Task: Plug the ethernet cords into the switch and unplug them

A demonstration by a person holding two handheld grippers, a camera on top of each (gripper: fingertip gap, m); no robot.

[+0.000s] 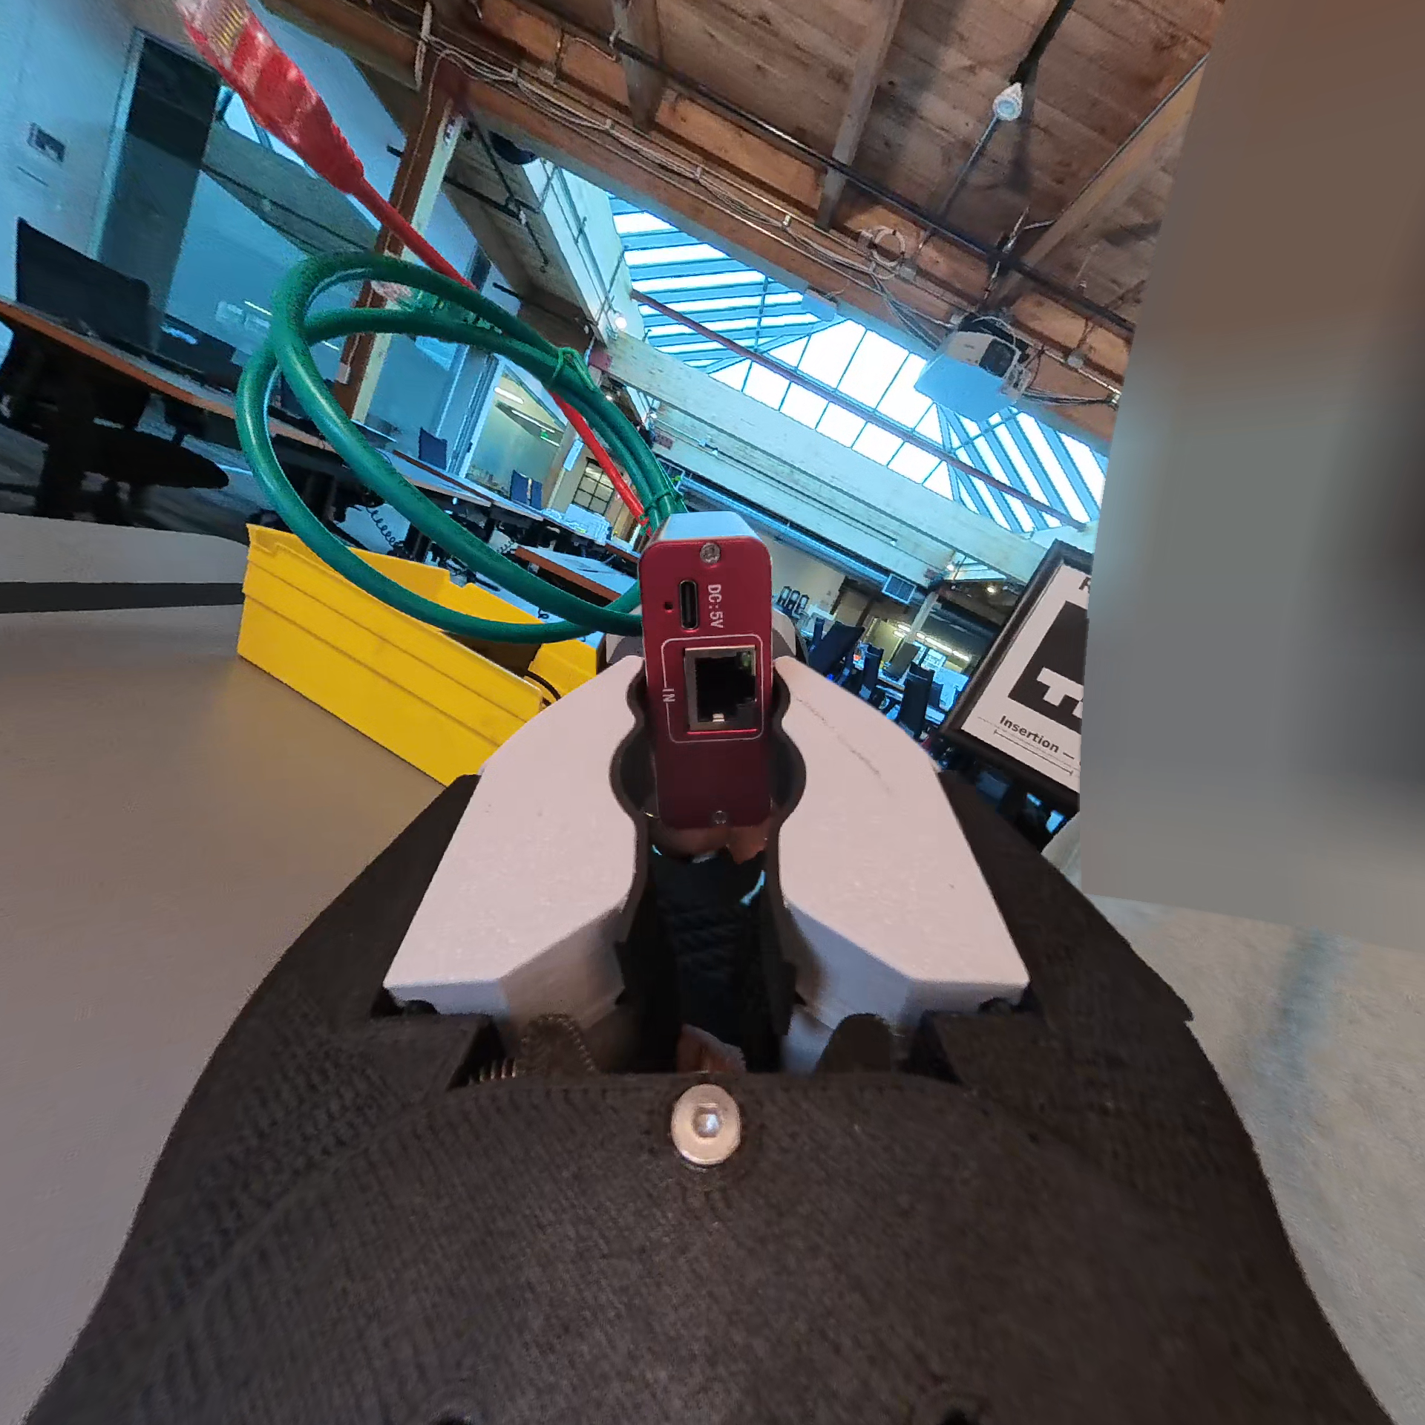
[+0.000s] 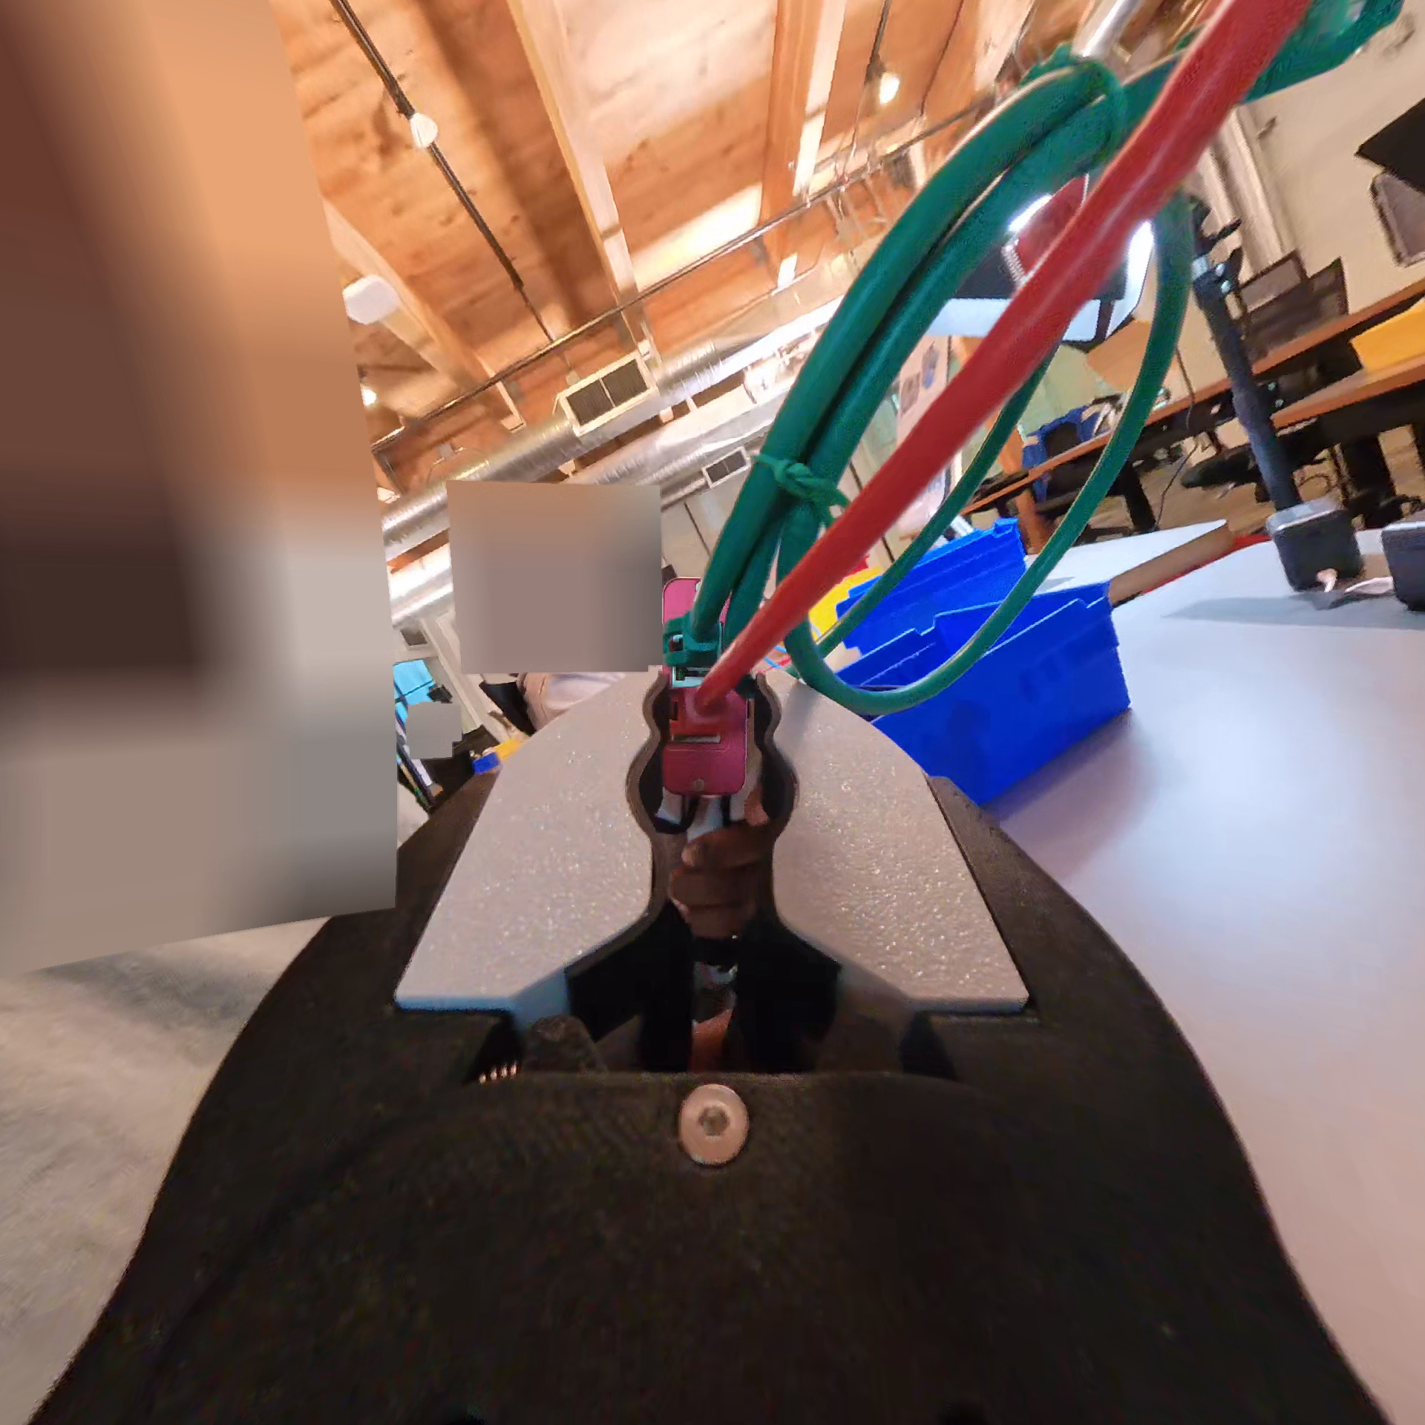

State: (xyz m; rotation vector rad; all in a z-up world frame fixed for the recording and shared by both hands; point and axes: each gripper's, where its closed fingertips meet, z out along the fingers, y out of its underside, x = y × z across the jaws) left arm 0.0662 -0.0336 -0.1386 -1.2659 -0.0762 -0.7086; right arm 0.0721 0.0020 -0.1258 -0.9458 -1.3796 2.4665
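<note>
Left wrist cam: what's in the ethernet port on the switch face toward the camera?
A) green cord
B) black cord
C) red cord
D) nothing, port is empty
D: the port on the near face of the switch, clamped in the left gripper, shows only a dark open socket; the green cord and red cord run in at its far end.

The switch (image 1: pixel 705 678) sits upright between the left gripper (image 1: pixel 705 740) fingers. Two cords (image 1: pixel 432 493) loop up behind it. A bin (image 1: pixel 370 655) rests on the table (image 1: pixel 154 810), ahead left.
</note>
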